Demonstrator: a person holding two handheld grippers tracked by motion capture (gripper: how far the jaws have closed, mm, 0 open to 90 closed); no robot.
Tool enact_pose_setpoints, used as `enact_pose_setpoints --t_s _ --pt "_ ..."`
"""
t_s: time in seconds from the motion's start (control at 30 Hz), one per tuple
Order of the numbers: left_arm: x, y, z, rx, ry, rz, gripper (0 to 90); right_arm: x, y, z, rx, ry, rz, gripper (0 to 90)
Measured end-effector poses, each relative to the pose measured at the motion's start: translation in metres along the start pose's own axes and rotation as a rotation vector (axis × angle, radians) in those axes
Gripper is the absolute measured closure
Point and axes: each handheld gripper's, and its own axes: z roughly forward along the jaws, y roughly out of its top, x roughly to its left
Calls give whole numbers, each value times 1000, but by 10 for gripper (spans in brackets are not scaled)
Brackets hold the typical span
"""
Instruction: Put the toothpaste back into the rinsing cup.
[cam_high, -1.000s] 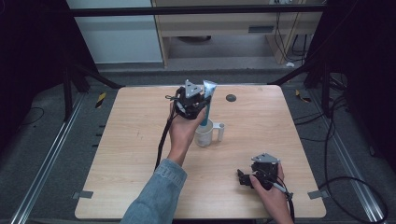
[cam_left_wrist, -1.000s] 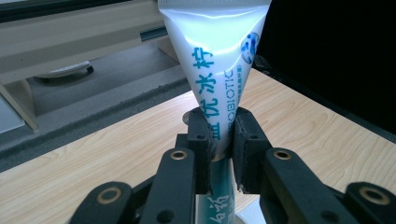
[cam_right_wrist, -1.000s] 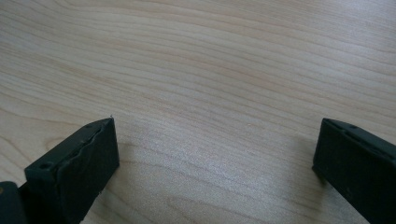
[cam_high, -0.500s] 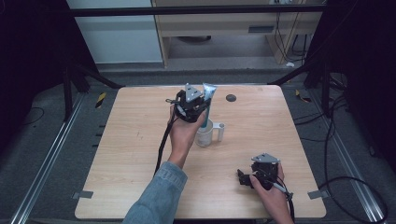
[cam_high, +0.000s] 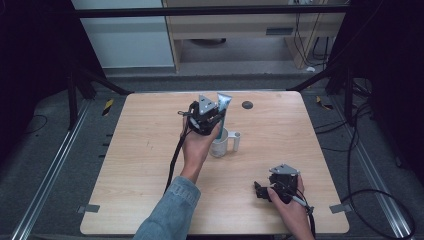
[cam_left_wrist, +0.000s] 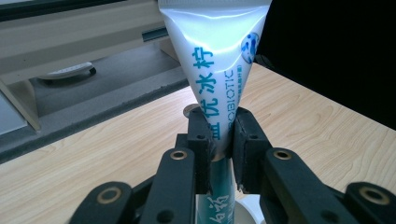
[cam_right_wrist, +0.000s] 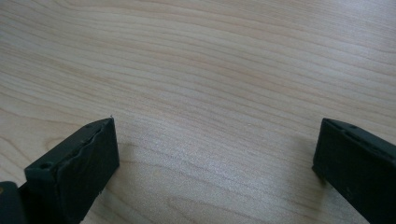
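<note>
The left tongs (cam_left_wrist: 219, 140) clamp an upright tube (cam_left_wrist: 217, 60) directly above, perhaps partly inside, a white mug (cam_high: 220, 145) mid-desk (cam_high: 140, 165), while the right tongs (cam_right_wrist: 215, 172), jaws apart, rest well away.

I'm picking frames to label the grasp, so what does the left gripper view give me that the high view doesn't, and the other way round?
Left gripper view: the blue lettering printed on the pale blue toothpaste tube, and the left claw with its two black jaws clamped on the tube's sides.

High view: the white handled mug below the tube, the small dark round disc near the far edge, and the right claw low over the light wooden table near its front edge.

Both: the tube upright with its crimped end up, held by the left claw above the table.
</note>
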Motion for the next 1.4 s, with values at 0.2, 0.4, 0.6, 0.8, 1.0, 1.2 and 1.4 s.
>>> enact_pose_setpoints --t_s 0.2,0.4,0.6,0.8,1.0,1.2,1.4 --pt "-1 -4 2 7 -2 1 787 0 0 0 0 0 0 4" --pt "0 -7 3 5 2 2 787 0 0 0 0 0 0 4" --pt "0 -11 4 3 1 -10 786 0 0 0 0 0 0 4" --pt "-1 -17 7 12 1 -14 787 0 0 0 0 0 3 4" --pt "0 -21 9 15 3 -21 786 0 0 0 0 0 3 4" --pt "2 -28 13 26 -1 -21 786 0 0 0 1 1 3 4" --pt "2 -35 16 33 -1 -31 786 0 0 0 2 0 6 4"
